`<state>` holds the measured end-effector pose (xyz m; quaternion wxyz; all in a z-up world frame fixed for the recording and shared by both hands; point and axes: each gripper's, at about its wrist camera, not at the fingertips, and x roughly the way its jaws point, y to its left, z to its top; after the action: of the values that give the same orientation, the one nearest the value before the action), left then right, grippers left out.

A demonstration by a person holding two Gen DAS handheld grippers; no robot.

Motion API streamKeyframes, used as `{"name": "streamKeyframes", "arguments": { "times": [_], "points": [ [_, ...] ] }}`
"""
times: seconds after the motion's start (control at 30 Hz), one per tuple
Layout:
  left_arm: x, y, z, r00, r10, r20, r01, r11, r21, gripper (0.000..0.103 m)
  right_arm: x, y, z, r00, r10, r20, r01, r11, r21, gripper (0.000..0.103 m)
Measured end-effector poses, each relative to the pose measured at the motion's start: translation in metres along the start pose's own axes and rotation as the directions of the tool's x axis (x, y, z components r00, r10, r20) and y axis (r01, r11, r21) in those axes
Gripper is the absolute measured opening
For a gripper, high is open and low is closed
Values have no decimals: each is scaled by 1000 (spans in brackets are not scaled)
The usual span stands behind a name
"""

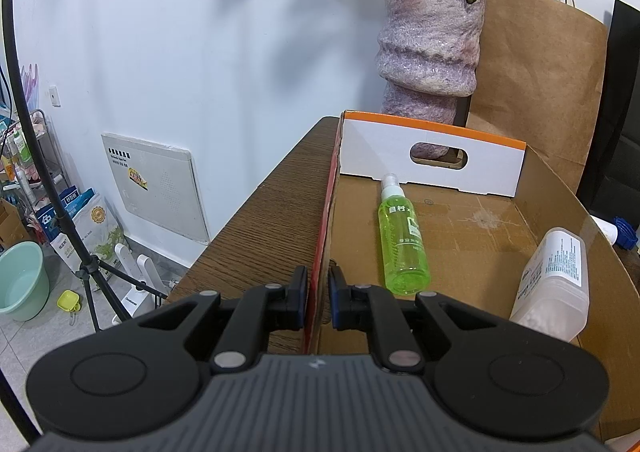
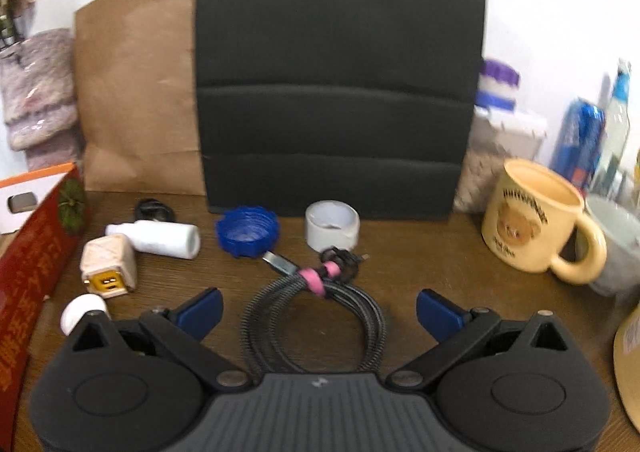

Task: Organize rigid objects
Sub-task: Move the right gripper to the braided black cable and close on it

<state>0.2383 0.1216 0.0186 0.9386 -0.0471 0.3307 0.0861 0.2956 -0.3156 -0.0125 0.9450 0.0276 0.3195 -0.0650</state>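
Inside the open cardboard box, lying on its floor: a green spray bottle with its clear cap toward the white handle panel at the far end, and a white plastic bottle leaning against the right wall, well apart from the green one. Clamped over the box's red-printed left wall: left gripper, one finger outside over the wooden table, one inside, jaws pinching that wall edge. Behind the box: a mottled purple vase with stems, and a brown paper bag beside it. Off the table's left edge, on the floor: a tripod stand and a pale green bucket. In the right wrist view, spread on the same tabletop: a coiled black braided cable tied with pink straps, lying between the widely spread jaws of the right gripper, nothing held, blue fingertip pads at either side of the coil. Farther out: a blue ridged bottle cap, a roll of white tape, a white cylinder lying on its side, a beige charger plug with a yellow face, a small white rounded object near the left finger. To the right: a yellow bear mug. At the back: a black curved panel
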Motion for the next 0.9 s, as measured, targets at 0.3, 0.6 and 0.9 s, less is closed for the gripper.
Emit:
{"name": "streamKeyframes", "arguments": {
  "times": [0.3, 0.6, 0.9],
  "points": [
    [0, 0, 0, 1000, 0, 0, 0, 1000, 0, 12, 13, -2, -3, 999, 34, -41, -33, 999, 16, 103],
    [0, 0, 0, 1000, 0, 1, 0, 1000, 1, 12, 35, 0, -10, 996, 35, -86, -34, 999, 13, 103],
    [0, 0, 0, 1000, 1, 1, -1, 1000, 1, 12, 36, 1, -12, 998, 29, -64, -28, 999, 17, 103]
  ]
}}
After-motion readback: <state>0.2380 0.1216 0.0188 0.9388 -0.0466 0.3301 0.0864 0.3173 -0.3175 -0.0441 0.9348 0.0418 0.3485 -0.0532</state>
